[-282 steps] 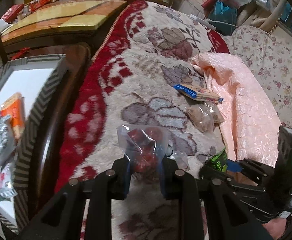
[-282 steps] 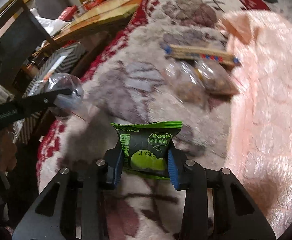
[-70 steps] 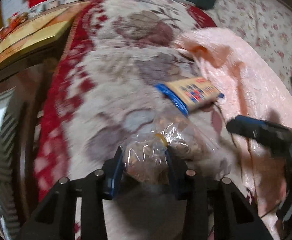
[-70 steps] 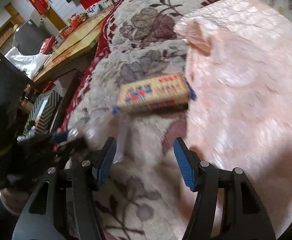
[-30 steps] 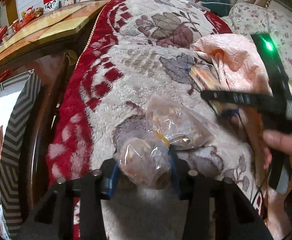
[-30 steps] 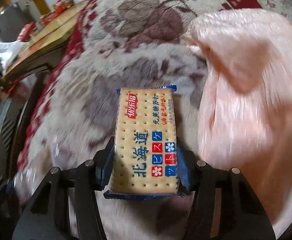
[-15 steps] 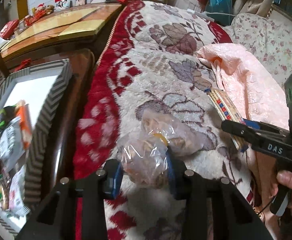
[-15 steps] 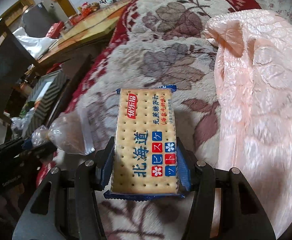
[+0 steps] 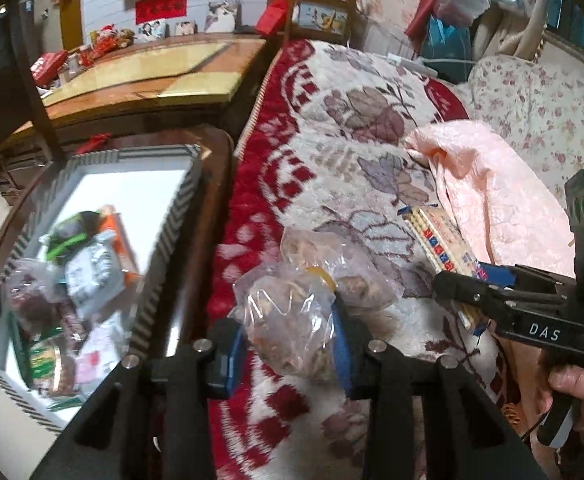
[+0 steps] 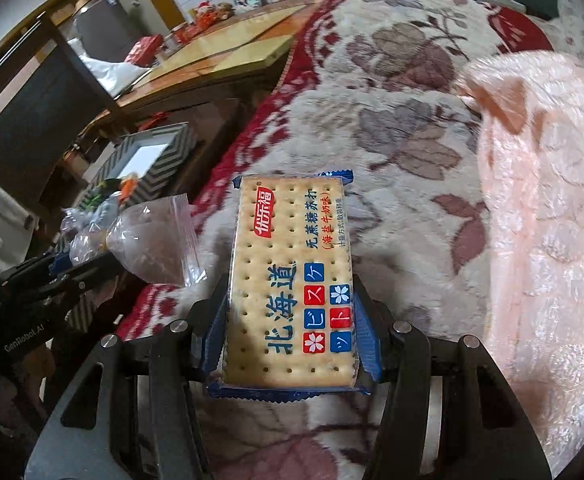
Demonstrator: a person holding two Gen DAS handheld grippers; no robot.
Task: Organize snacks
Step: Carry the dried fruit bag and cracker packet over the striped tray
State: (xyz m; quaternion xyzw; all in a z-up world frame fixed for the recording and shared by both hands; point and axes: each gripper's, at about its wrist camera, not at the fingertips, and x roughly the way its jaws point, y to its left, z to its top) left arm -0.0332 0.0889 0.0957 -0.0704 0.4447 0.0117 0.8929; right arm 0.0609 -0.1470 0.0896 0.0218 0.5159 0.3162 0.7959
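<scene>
Cracker pack clamped in right gripper (clear snack bag pinched in left gripper).

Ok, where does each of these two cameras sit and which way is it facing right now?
Left wrist: on the left gripper, looking down along its fingers at the clear snack bag it grips, the patterned blanket and the striped box; the right gripper and a hand show.
Right wrist: on the right gripper, looking down over the cracker pack it holds; the left gripper shows.
Shared: the blanket, the box, both snacks, the pink cloth.
</scene>
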